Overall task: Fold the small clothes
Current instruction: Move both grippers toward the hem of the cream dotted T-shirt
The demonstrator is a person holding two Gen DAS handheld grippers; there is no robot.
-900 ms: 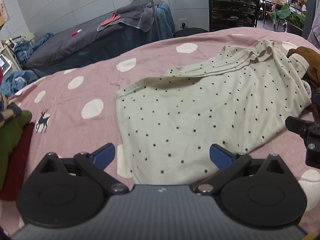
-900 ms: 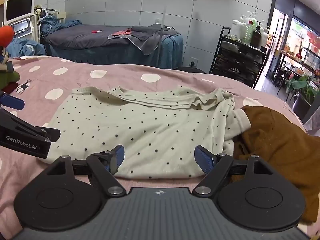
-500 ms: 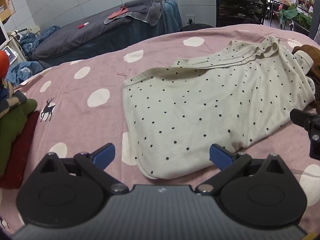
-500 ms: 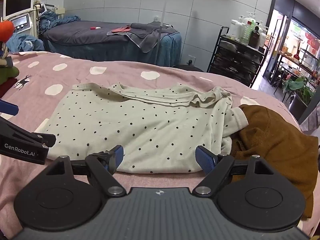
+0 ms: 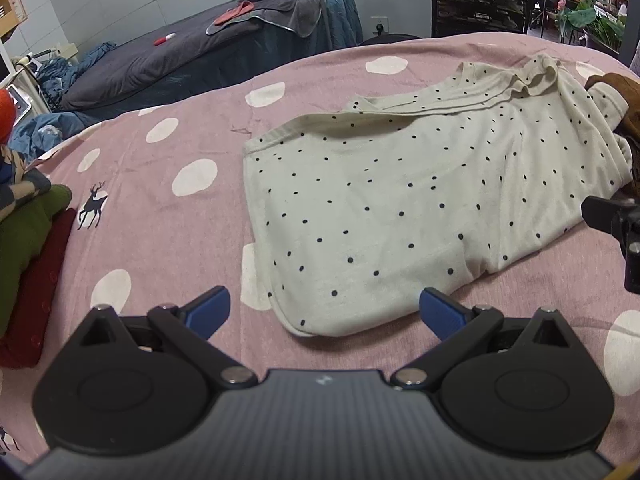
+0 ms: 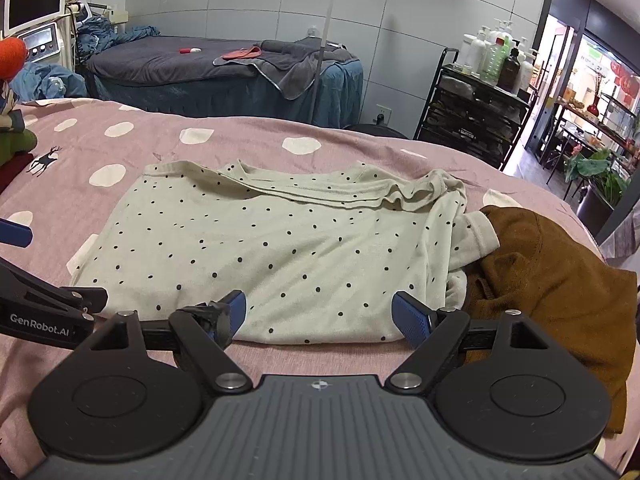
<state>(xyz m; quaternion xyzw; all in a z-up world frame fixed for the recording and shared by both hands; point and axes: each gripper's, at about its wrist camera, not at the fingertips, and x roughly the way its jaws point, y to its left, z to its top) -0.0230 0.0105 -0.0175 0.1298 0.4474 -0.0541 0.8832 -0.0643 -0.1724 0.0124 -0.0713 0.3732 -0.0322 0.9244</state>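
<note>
A cream shirt with black dots (image 5: 400,208) (image 6: 280,248) lies folded across on the pink polka-dot bedspread (image 5: 160,208) (image 6: 340,152). My left gripper (image 5: 324,312) hovers open just short of the shirt's near left corner, nothing between its blue pads. My right gripper (image 6: 320,316) stands open over the shirt's near edge, also holding nothing. Each gripper shows at the edge of the other's view. A brown garment (image 6: 552,280) lies crumpled against the shirt's right side.
A stack of folded green and dark red clothes (image 5: 24,264) sits at the bed's left edge. Behind the bed are a dark massage bed (image 6: 208,68), a floor lamp (image 6: 324,40) and a black cart with bottles (image 6: 476,108).
Both grippers have drawn back toward the near edge, so the shirt sits farther from the fingers in both views. Both stay open; the shirt has not moved.
</note>
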